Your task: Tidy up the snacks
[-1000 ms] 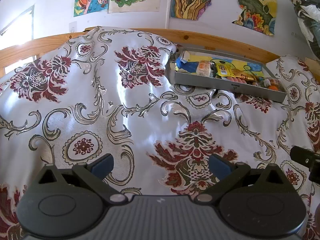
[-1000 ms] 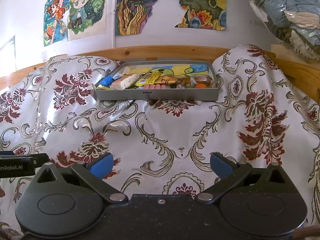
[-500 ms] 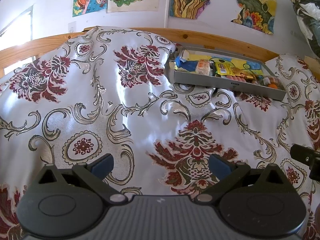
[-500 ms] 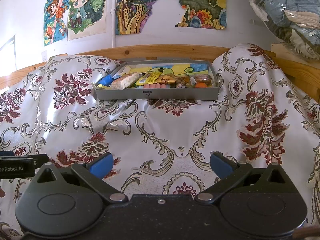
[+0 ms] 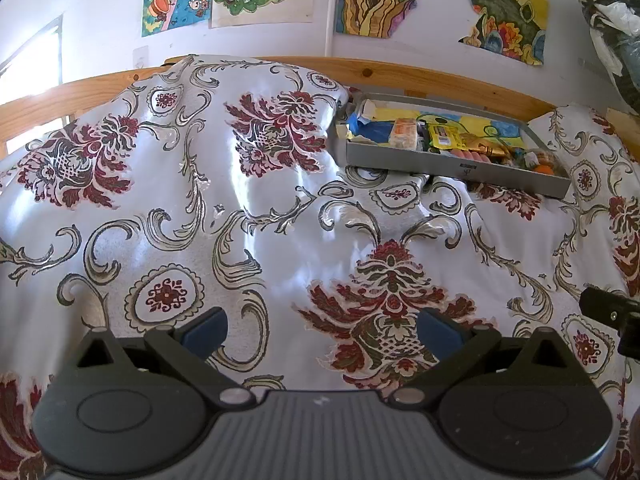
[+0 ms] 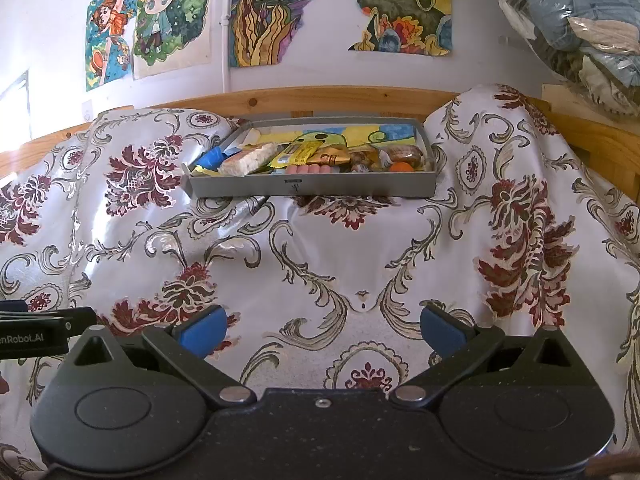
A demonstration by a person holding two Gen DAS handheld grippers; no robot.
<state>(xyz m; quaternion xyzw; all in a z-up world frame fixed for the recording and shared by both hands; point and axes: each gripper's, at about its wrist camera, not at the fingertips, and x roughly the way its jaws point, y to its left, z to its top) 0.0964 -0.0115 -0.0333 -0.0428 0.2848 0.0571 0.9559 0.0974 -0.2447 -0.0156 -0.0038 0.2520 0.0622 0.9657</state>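
A shallow grey tray (image 6: 360, 189) rests at the far side of the flowered cloth, filled with several wrapped snacks: a pale rice-cake bar (image 6: 248, 162), a yellow packet (image 6: 298, 154), pink sausages (image 6: 308, 170) and a small orange fruit (image 6: 401, 167). The left wrist view has the same tray (image 5: 400, 162) at upper right. My left gripper (image 5: 322, 330) is open, low over the cloth, nothing between its blue pads. Well short of the tray, my right gripper (image 6: 322, 328) is open and empty too.
A white cloth with red flowers (image 6: 320, 260) drapes over humps at left and right of the tray. A wooden rail (image 6: 340, 98) runs behind it under painted pictures on the wall. A plastic bag of clothes (image 6: 580, 20) hangs at upper right.
Both views have crept slightly; the tray sits a touch higher in the left view. Both grippers stay open and empty.
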